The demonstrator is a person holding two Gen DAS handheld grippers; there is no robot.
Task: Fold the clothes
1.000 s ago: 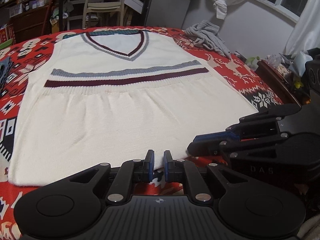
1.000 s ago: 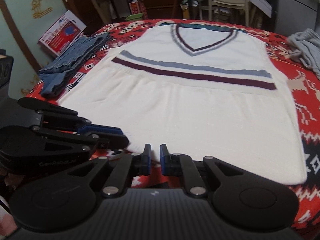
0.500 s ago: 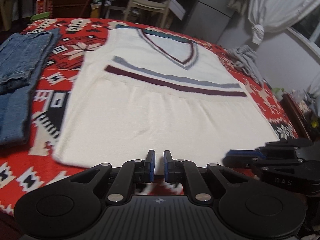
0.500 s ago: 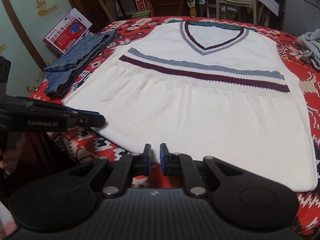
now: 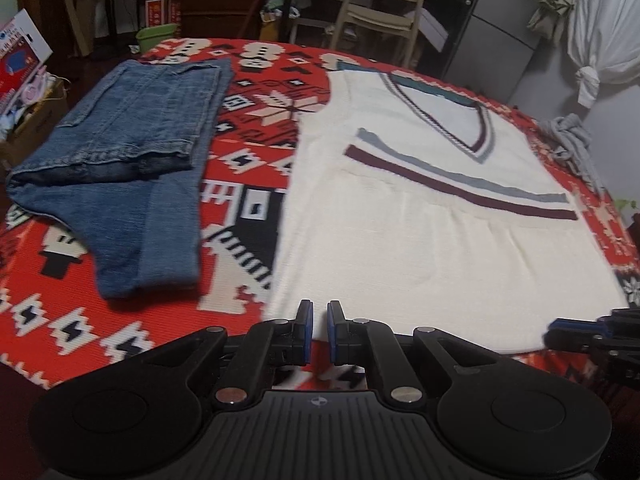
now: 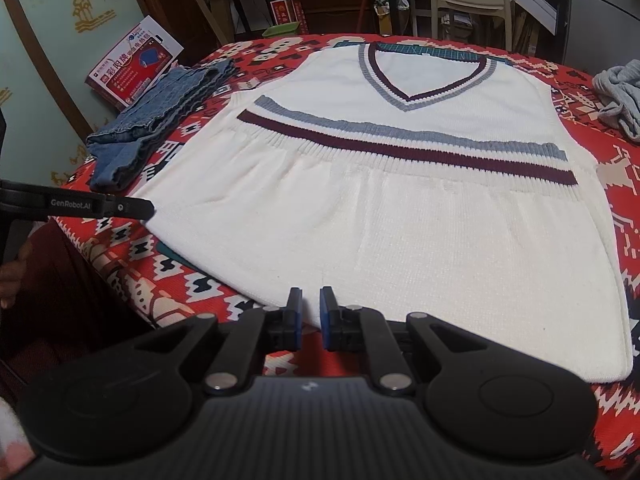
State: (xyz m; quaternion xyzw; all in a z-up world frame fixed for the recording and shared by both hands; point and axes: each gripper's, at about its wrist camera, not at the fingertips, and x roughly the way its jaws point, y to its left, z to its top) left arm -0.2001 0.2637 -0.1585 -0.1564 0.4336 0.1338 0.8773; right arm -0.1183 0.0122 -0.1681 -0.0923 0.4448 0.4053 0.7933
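Left tongs & right tongs both nearly closed w/ a slim gap, nothing held, poised at near hem of white vest, lying flat on red-patterned tabletop; folded jeans beside it.

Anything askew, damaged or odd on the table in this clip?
Nothing damaged or spilled. The white vest lies flat, the jeans sit folded beside it, and only a grey garment lies crumpled at the far edge.

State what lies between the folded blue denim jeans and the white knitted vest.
Only bare red patterned tablecloth separates jeans from vest, seen in the left wrist view.
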